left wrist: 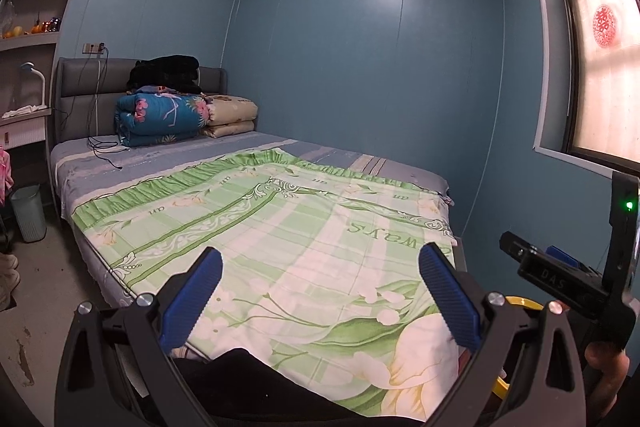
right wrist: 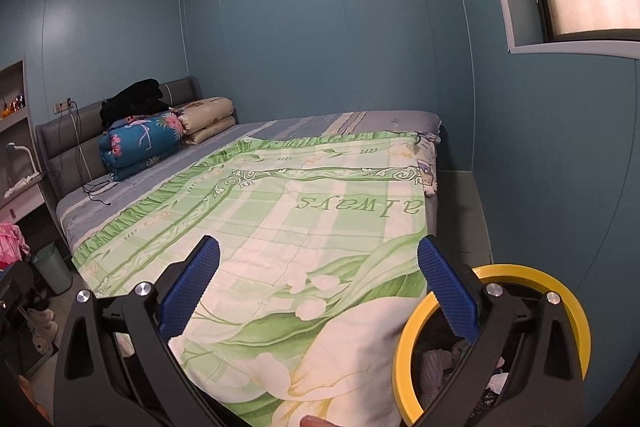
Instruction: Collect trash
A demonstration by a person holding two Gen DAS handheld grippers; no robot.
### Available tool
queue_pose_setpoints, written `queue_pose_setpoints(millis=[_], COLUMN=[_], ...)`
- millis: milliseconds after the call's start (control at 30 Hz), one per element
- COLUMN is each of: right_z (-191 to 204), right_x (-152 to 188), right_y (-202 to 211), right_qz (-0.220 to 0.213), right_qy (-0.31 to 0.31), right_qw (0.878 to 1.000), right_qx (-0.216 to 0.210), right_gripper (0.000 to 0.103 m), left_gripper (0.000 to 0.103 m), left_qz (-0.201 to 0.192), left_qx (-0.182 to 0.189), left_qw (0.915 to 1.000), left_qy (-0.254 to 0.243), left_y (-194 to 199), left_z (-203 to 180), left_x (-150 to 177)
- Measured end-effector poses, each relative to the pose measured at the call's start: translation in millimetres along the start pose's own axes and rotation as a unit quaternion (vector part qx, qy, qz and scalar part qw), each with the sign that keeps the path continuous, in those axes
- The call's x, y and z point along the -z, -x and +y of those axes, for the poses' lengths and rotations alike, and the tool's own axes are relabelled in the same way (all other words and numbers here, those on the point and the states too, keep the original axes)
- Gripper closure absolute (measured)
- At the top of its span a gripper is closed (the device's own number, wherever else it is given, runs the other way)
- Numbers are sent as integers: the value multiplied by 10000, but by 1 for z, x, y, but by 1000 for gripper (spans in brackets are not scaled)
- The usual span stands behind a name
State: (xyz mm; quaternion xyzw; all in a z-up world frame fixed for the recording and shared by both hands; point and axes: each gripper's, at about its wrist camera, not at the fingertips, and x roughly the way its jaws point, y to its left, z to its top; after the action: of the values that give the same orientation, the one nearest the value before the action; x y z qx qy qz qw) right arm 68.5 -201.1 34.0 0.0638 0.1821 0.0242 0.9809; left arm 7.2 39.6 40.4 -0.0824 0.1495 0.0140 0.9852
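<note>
A bin with a yellow rim (right wrist: 520,269) stands at the bed's near right corner, low in the right wrist view. Crumpled white trash (right wrist: 434,363) lies inside it, partly hidden by my right finger. My right gripper (right wrist: 318,247) is open over the green floral sheet (right wrist: 304,219), with nothing between its blue pads (right wrist: 192,291). My left gripper (left wrist: 320,259) is open too, empty, above the same sheet (left wrist: 304,227). A sliver of the yellow rim (left wrist: 520,303) shows behind its right finger. No trash is visible on the bed.
Folded quilts (left wrist: 160,119) and a black bundle sit by the headboard, and a black cable (left wrist: 104,151) trails over the mattress. A pale waste basket (left wrist: 28,213) stands on the floor at the left under a desk. The other gripper's housing (left wrist: 560,279) is close on the right.
</note>
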Motion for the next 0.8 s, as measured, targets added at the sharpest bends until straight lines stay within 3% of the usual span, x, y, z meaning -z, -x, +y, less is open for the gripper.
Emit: queue_pose_setpoints(millis=[400,800], right_z=[4,-2], right_x=[13,15], right_y=[6,-2], right_qz=[-141,-5], right_qy=[38,-82], right_qw=[9998,9998], right_qx=[119,160], right_gripper=[8,8], left_gripper=[8,8], left_qz=[-10,48], left_qx=[54,90], left_qw=[10000,9999], left_qy=[-13,-16], left_y=[1,0], left_z=[-6,-6], left_x=[7,8])
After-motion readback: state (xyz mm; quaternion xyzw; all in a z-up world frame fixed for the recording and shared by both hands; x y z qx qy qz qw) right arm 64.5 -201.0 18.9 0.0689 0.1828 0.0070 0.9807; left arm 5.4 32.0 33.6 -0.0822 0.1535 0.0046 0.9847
